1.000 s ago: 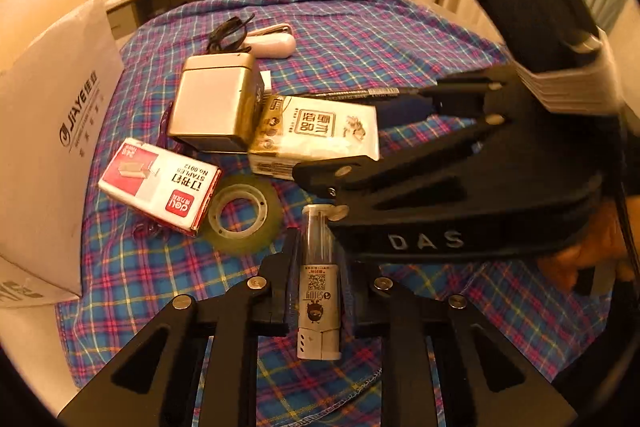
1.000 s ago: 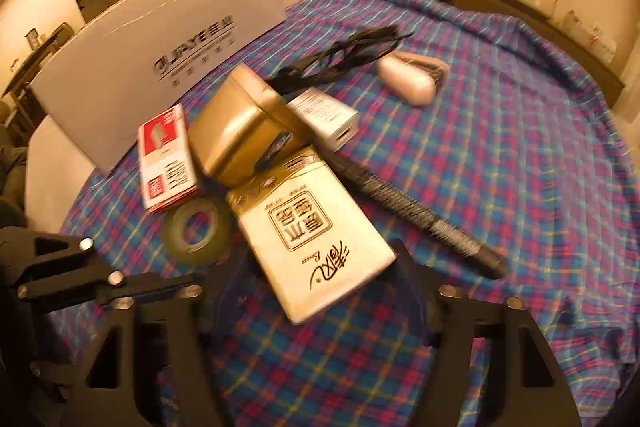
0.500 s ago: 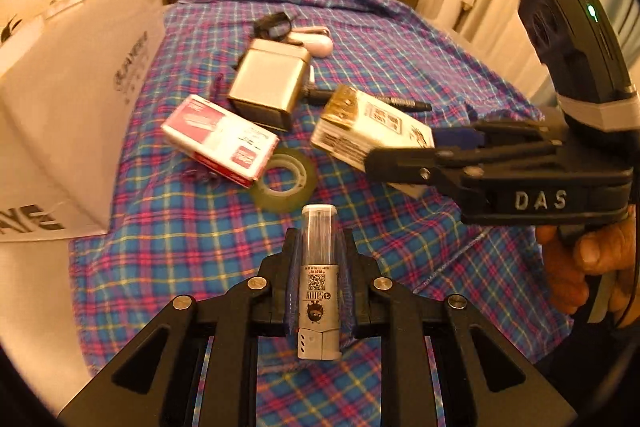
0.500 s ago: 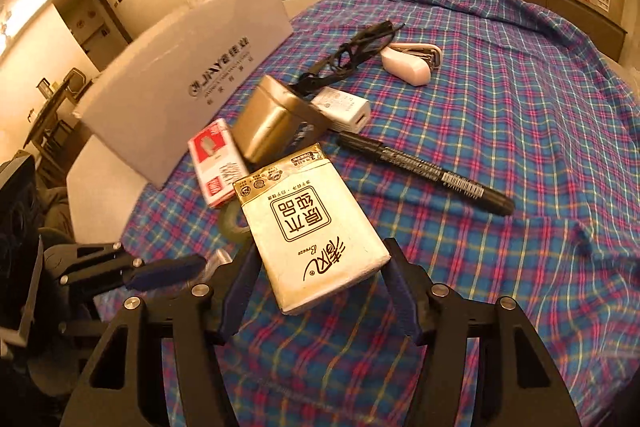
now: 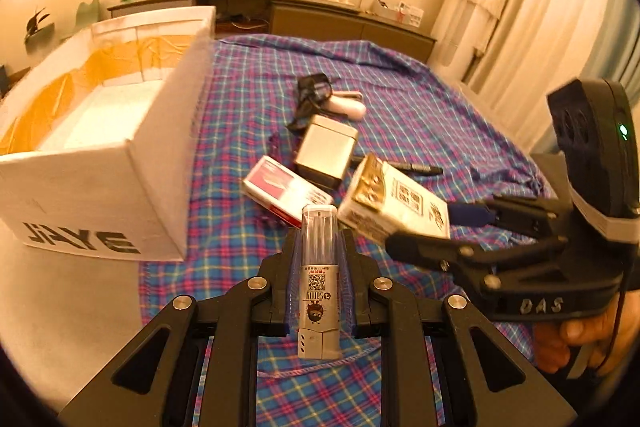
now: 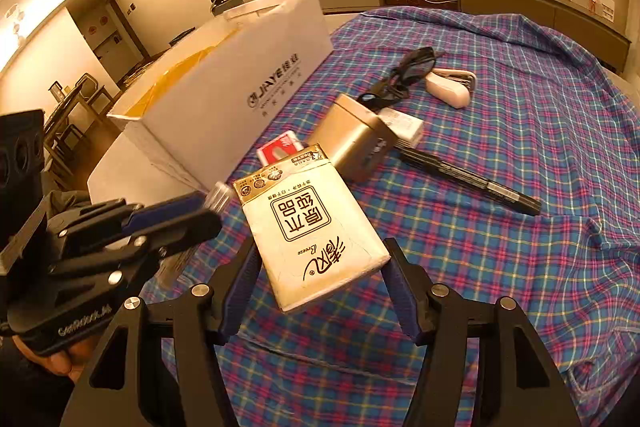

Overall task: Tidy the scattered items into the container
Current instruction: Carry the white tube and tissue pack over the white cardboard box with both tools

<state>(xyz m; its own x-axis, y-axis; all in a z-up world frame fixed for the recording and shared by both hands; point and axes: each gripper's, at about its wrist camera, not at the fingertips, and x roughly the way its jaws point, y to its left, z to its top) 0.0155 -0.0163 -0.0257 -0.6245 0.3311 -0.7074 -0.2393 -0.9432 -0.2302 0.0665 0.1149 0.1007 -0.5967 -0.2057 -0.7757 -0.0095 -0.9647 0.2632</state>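
Observation:
My left gripper (image 5: 319,267) is shut on a small glue stick (image 5: 319,283) with a clear cap, held above the plaid cloth. My right gripper (image 6: 320,275) is shut on a cream tissue pack (image 6: 310,231), lifted off the cloth; the pack also shows in the left wrist view (image 5: 394,205). The open white box (image 5: 100,131) stands at the left, its inside lined with orange tape; in the right wrist view the box (image 6: 240,87) is ahead to the left. On the cloth lie a red staple box (image 5: 280,187), a metal tin (image 5: 326,151), a black marker (image 6: 468,181), a white stapler (image 6: 448,87) and black glasses (image 6: 404,75).
The plaid cloth (image 6: 520,147) covers a round table. A sideboard (image 5: 320,11) with small items runs along the back wall. Curtains (image 5: 540,27) hang at the right. A small white packet (image 6: 402,125) lies behind the tin.
Both grippers have risen and pulled back from the pile with their loads. The left view has swung so the box's open inside shows. The tape roll is out of sight.

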